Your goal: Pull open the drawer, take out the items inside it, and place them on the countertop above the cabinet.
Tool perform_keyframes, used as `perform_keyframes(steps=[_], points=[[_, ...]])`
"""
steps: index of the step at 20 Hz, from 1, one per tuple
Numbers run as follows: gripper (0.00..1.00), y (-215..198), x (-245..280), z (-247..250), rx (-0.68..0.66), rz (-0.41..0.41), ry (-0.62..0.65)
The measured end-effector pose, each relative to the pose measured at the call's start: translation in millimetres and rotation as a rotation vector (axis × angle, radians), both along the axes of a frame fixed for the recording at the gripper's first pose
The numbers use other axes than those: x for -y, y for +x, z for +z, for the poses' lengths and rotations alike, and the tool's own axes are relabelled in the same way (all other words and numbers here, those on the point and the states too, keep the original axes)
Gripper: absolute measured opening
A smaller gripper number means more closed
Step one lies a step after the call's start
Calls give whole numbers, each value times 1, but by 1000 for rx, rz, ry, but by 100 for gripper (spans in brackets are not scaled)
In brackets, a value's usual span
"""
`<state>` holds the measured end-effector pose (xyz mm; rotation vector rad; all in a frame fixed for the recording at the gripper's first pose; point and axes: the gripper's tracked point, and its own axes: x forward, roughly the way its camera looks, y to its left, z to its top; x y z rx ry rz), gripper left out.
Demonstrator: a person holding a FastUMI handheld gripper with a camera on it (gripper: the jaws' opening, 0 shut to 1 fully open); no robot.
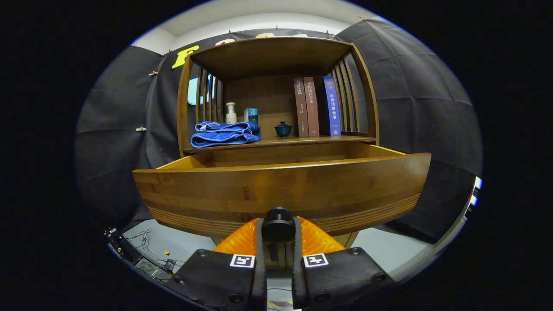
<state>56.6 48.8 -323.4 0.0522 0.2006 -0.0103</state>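
Both fingers of the gripper [278,231] are closed on the dark round knob [278,223] at the bottom centre of the drawer front [281,192], one finger pressing each side of it. No gap shows between pads and knob, so the hold appears firm.

Drawer [281,160]: standing well out from the cabinet [276,86], its front panel close ahead of the fingers and its side walls running back beneath the countertop. Judgement: the pulling step is at or near its end, and the taking-out step has not begun.

Drawer contents: cannot be determined. From this low angle the front panel hides the floor of the drawer; only the inner back wall and upper parts of the side walls are visible, and no item rises above the front edge.

Next move, as a judgement: release the knob, lift the gripper clear above the front panel, and look down into the drawer before reaching for anything.

Countertop [302,140], directly above the drawer, already carries:
- a folded blue towel [225,134] at its left end;
- a white pump bottle [231,113] and a small teal box [252,115] behind the towel;
- a small dark lidded cup [283,128] near the middle;
- three upright books [317,106] to the right.

Free surface lies between towel and cup and in front of the books; placement room is limited.
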Motion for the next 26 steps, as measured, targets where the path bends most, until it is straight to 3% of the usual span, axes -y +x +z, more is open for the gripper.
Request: perform_keyframes(steps=[12,15,21,26], points=[[27,-11,1,-1,6,2,5],[41,-13,1,-2,6,5,6],[100,-25,12,-2,11,-20,3],[100,-44,20,16,18,-15,26]])
